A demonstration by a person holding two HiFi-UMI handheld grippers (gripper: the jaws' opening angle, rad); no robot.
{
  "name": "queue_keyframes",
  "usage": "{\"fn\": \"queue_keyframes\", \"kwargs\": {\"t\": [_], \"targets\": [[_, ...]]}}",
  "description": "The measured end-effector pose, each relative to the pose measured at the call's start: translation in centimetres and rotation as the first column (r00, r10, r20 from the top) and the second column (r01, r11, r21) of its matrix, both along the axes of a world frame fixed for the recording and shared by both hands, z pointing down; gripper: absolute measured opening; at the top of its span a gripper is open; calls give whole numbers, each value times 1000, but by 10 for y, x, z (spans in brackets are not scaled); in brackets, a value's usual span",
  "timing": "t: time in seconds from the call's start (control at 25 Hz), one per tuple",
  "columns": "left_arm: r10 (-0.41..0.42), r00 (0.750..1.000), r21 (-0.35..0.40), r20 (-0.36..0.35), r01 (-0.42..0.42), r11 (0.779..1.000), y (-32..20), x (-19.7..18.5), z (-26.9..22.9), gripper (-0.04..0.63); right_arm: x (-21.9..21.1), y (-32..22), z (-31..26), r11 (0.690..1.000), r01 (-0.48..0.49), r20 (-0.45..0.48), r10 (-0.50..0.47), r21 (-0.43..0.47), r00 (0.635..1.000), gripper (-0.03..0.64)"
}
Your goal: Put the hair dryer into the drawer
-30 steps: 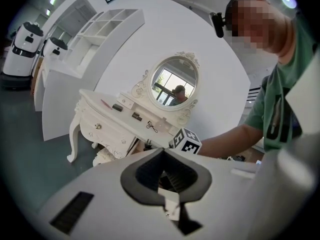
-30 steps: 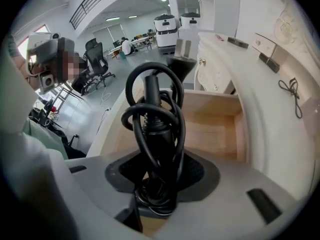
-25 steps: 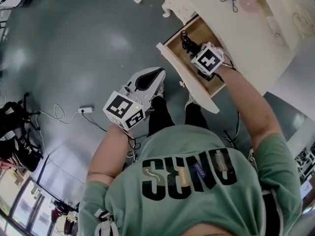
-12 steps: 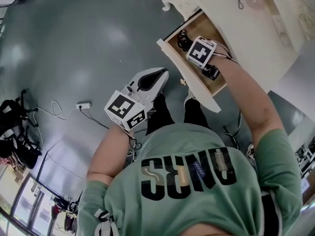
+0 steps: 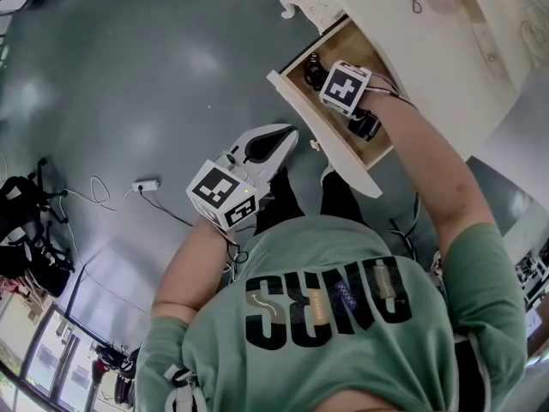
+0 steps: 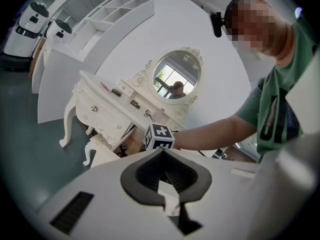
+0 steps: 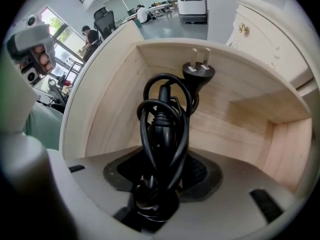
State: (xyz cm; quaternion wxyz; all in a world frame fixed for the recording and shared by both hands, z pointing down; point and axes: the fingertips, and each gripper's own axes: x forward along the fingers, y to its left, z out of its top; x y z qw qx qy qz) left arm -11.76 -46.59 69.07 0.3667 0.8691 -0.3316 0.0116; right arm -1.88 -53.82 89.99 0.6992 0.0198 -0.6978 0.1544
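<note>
Black and wound in loops of its own cord (image 7: 149, 101), the hair dryer (image 7: 162, 134) stands between the fingers of the right gripper (image 7: 162, 160), inside the open wooden drawer (image 7: 250, 129) of a white dressing table. In the right gripper view the dark pads flank the dryer on both sides and lie against the cord loops, so the fingers are grasping it at a middling width; they have just been opening a little, with the dryer between them. Its body runs straight along the line of the fingers, and the plug (image 7: 198, 70) at the far end rests against the drawer's back wall with its two prongs pointing up. From the head view the right gripper points steeply down into the drawer, its marker cube (image 5: 345, 87) uppermost, and the pale drawer front (image 5: 296, 110) juts out from under the tabletop (image 5: 446, 50). The left gripper (image 6: 163, 154) is held well apart from the drawer, over the grey floor (image 5: 129, 75) and just in front of the person's legs; its fingers are clenched together at the tips with nothing between them. Its view looks across at the dressing table and an oval mirror (image 6: 176, 77) above it
</note>
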Motion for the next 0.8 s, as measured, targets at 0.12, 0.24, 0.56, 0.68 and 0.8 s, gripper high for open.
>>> {"fn": "queue_keyframes", "kwargs": {"t": [0.12, 0.24, 0.56, 0.68, 0.8], "targets": [[0, 1000, 3, -1, 0, 1000, 1, 2, -2, 9, 2, -1, -2, 1000, 2, -6, -2, 8, 1000, 208], [-6, 1000, 7, -2, 6, 1000, 1, 2, -5, 9, -4, 5, -8, 997, -73, 89, 74, -12, 993, 256], [-19, 1000, 29, 12, 19, 999, 6, 4, -32, 9, -12, -1, -98, 950, -311, 453, 270, 17, 850, 272], [-17, 1000, 53, 21, 16, 998, 7, 12, -52, 9, -2, -6, -149, 919, -394, 564, 316, 17, 763, 268], [-6, 1000, 106, 30, 3, 994, 1, 21, -81, 9, 11, -17, -209, 883, -468, 671, 328, 32, 664, 250]]}}
